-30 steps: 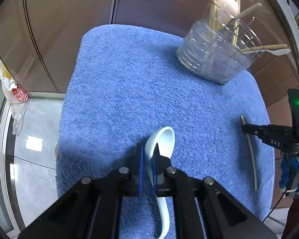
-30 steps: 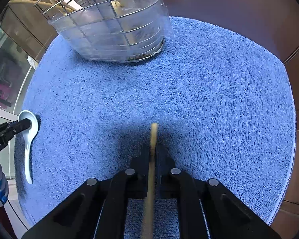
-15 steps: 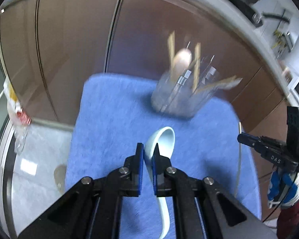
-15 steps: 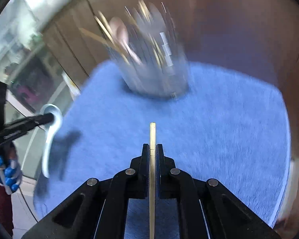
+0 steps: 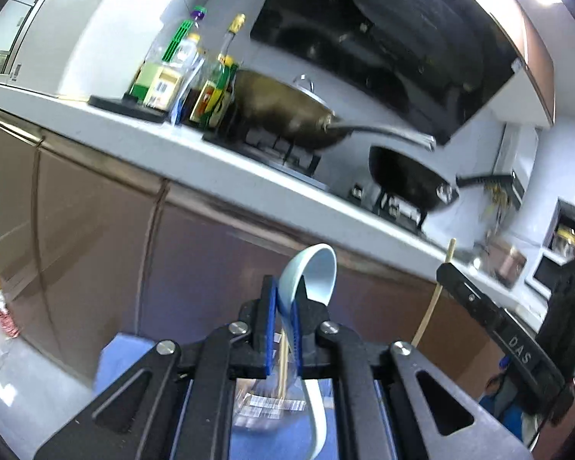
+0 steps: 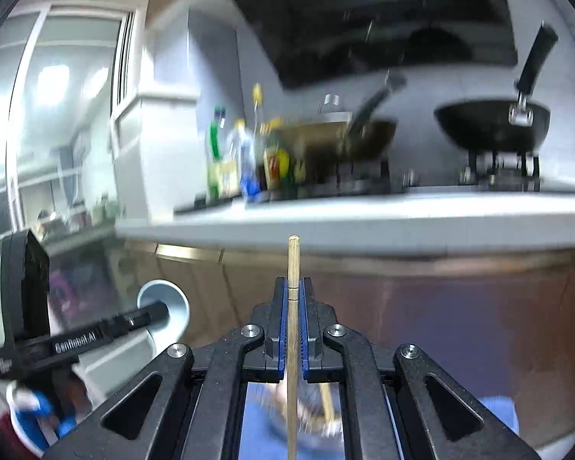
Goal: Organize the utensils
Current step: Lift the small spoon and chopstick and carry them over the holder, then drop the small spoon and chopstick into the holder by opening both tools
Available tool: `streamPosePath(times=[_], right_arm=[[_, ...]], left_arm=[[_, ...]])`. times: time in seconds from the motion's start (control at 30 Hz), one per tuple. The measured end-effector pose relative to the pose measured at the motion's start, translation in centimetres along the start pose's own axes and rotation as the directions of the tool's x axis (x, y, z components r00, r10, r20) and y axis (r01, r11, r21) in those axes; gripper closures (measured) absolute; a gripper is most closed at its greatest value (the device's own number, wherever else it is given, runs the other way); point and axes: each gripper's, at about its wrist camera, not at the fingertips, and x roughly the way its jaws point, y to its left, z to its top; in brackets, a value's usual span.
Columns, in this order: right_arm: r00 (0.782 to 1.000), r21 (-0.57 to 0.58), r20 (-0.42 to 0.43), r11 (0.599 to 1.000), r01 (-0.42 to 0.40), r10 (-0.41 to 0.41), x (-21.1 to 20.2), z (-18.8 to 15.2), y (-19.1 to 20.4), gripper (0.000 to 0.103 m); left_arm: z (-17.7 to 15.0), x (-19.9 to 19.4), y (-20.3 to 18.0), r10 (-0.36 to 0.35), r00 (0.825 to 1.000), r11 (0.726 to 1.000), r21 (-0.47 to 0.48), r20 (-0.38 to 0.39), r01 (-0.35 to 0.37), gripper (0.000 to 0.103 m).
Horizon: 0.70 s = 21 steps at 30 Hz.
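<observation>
Brown glossy cabinet fronts (image 5: 96,207) run under a pale countertop (image 5: 195,165), where plastic bottles (image 5: 180,73) stand at the left, then a brass-toned wok (image 5: 283,111) and a black pan (image 5: 410,180) on the burners. Out front, the left gripper (image 5: 283,306) is clamped on a smooth white ceramic spoon (image 5: 314,272), bowl raised, above a blurred clear holder (image 5: 264,402) with sticks on blue towel (image 5: 119,360). Further right, the right gripper (image 6: 294,299) pinches a slim wooden chopstick (image 6: 293,264) upright between its blue pads.

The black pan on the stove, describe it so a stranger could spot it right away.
Find the countertop under the range hood. On the stove's right burner sits the black pan, its straight black handle angled upward. The brass-coloured wok beside it is lidded.
</observation>
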Motion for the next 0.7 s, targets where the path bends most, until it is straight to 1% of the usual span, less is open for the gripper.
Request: streamPosePath(times=[0.07, 0.13, 0.17, 0.23, 0.27, 0.3, 0.47, 0.57, 0.7], right_arm=[[0.999, 0.012, 0.039, 1.0, 0.012, -0.012, 1.8, 0.4, -0.6, 0.097], [0.998, 0.014, 0.059, 1.0, 0.028, -0.028, 4.0, 0.2, -1.1, 0.097], [0.997, 0.013, 0.061, 0.999, 0.037, -0.037, 5.0, -0.2, -1.7, 0.097], [0.997, 0.012, 0.052, 0.999, 0.052, -0.052, 5.9, -1.0, -2.0, 0.097], [0.997, 0.006, 0.039, 0.998, 0.065, -0.065, 6.9, -1.7, -2.4, 0.097], [0.997, 0.0, 0.032, 0.997, 0.075, -0.075, 7.3, -2.5, -2.3, 0.097], [0.994, -0.003, 0.012, 0.994, 0.111, -0.111, 9.2, -5.2, -3.1, 0.097], [0.992, -0.009, 0.007, 0.992, 0.123, -0.123, 9.9, -6.6, -3.2, 0.097], [0.991, -0.023, -0.004, 0.991, 0.132, -0.132, 10.1, -8.0, -3.0, 0.097]], left_arm=[[-0.1, 2.1, -0.5, 0.026, 0.999, 1.0, 0.008, 0.047, -0.026, 0.096], [-0.4, 3.8, -0.8, 0.059, 0.995, 0.998, 0.023, 0.083, -0.061, 0.096], [-0.9, 4.9, -1.1, 0.082, 0.99, 0.995, 0.045, 0.113, -0.087, 0.096], [-1.5, 6.2, -1.5, 0.115, 0.982, 0.988, 0.082, 0.148, -0.128, 0.096], [-2.2, 7.0, -1.7, 0.136, 0.975, 0.983, 0.1, 0.176, -0.156, 0.096], [-2.7, 7.5, -1.7, 0.146, 0.971, 0.98, 0.106, 0.191, -0.168, 0.096], [-5.1, 9.6, -1.0, 0.193, 0.955, 0.968, 0.116, 0.227, -0.223, 0.096], [-6.7, 10.1, -0.8, 0.221, 0.942, 0.955, 0.141, 0.251, -0.261, 0.096], [-8.2, 10.0, -0.8, 0.221, 0.939, 0.952, 0.15, 0.261, -0.266, 0.095]])
